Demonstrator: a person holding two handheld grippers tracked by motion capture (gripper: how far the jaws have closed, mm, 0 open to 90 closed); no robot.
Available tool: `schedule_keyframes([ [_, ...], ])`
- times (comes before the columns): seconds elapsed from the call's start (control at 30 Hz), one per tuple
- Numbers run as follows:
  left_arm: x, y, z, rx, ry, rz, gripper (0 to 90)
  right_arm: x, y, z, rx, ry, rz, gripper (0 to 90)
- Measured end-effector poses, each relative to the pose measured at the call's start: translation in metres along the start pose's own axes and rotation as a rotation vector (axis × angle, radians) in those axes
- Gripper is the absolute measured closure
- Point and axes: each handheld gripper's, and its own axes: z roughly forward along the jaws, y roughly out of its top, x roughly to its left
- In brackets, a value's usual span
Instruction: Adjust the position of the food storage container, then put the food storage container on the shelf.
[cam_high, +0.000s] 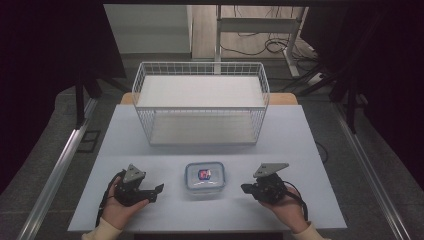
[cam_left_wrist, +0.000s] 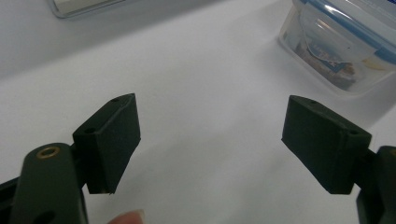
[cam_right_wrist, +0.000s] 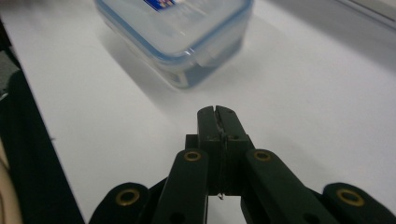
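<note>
Claw (cam_right_wrist: 218, 112) near clear blue-rimmed lidded box (cam_high: 204, 177), red label

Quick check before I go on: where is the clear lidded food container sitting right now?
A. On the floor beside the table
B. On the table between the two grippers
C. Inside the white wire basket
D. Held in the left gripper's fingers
B: the food container rests on the table, in front of the wire basket, between the left gripper and right gripper, touched by neither.

Lidded clear container (cam_high: 205, 178) sits upright, mid-table.
</note>
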Motion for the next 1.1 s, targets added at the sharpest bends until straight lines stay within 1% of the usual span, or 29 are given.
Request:
schedule_keyframes([
  [0.03, 0.0, 0.0, 0.0, -0.001, 0.0, 0.0, 19.5, 0.0, 0.0, 0.0, 0.0, 0.0, 0.0, 83.0],
  [0.07, 0.0, 0.0, 0.0, -0.001, 0.0, 0.0, 19.5, -0.001, 0.0, 0.001, -0.01, -0.008, 0.008, 71.6],
  [0.1, 0.0, 0.0, 0.0, -0.002, 0.0, -0.001, 19.5, 0.0, 0.0, 0.002, -0.025, -0.024, 0.019, 54.0],
  [0.13, 0.0, 0.0, -0.001, -0.002, 0.0, 0.0, 19.5, 0.0, 0.0, 0.003, -0.037, -0.039, 0.029, 44.5],
  [0.17, 0.0, 0.0, -0.001, -0.002, -0.001, 0.0, 19.5, 0.001, 0.001, 0.005, -0.039, -0.03, 0.035, 35.8],
  [0.23, 0.0, 0.0, -0.001, -0.001, -0.003, 0.003, 19.5, 0.002, 0.001, 0.007, -0.044, -0.016, 0.046, 29.8],
  [0.27, 0.0, 0.0, -0.001, -0.001, -0.003, 0.004, 19.5, 0.002, 0.001, 0.007, -0.044, -0.016, 0.046, 29.8],
  [0.33, 0.0, 0.0, -0.002, -0.004, -0.004, 0.003, 19.4, 0.006, 0.001, 0.008, -0.055, -0.049, 0.035, 24.2],
  [0.37, 0.0, 0.0, -0.002, -0.005, -0.004, 0.001, 19.4, 0.007, 0.001, 0.01, -0.053, -0.057, 0.029, 23.9],
  [0.5, 0.0, 0.001, -0.002, -0.006, -0.005, 0.002, 19.4, 0.006, 0.002, 0.011, -0.056, -0.044, 0.044, 24.1],
  [0.63, -0.001, 0.003, 0.001, -0.005, -0.011, 0.005, 19.4, 0.006, 0.002, 0.009, -0.082, -0.052, 0.057, 24.0],
  [0.67, -0.001, 0.004, 0.002, -0.005, -0.012, 0.006, 19.4, 0.005, 0.002, 0.007, -0.099, -0.049, 0.073, 23.4],
  [0.7, -0.001, 0.004, 0.003, -0.009, -0.014, 0.006, 19.4, 0.005, 0.002, 0.007, -0.099, -0.049, 0.073, 23.4],
  [0.8, -0.002, 0.007, 0.002, -0.022, -0.021, 0.001, 19.4, 0.005, 0.003, 0.004, -0.121, -0.038, 0.114, 21.4],
  [0.83, -0.002, 0.007, 0.002, -0.024, -0.023, 0.001, 19.3, 0.005, 0.003, 0.004, -0.117, -0.037, 0.137, 21.5],
  [0.9, -0.002, 0.007, 0.001, -0.025, -0.021, 0.0, 19.2, 0.004, 0.003, 0.006, -0.104, -0.039, 0.155, 21.8],
  [0.93, -0.003, 0.007, 0.0, -0.023, -0.023, -0.004, 19.2, 0.004, 0.003, 0.006, -0.104, -0.039, 0.155, 21.8],
  [1.0, -0.003, 0.009, -0.002, -0.029, -0.025, -0.021, 18.9, 0.002, 0.003, 0.009, -0.097, -0.036, 0.175, 21.9],
  [1.07, -0.004, 0.012, -0.004, -0.029, -0.035, -0.053, 17.8, 0.0, 0.005, 0.011, -0.09, -0.027, 0.192, 21.7],
  [1.1, -0.005, 0.014, -0.006, -0.026, -0.056, -0.077, 16.1, -0.001, 0.006, 0.012, -0.091, -0.024, 0.202, 21.4],
])
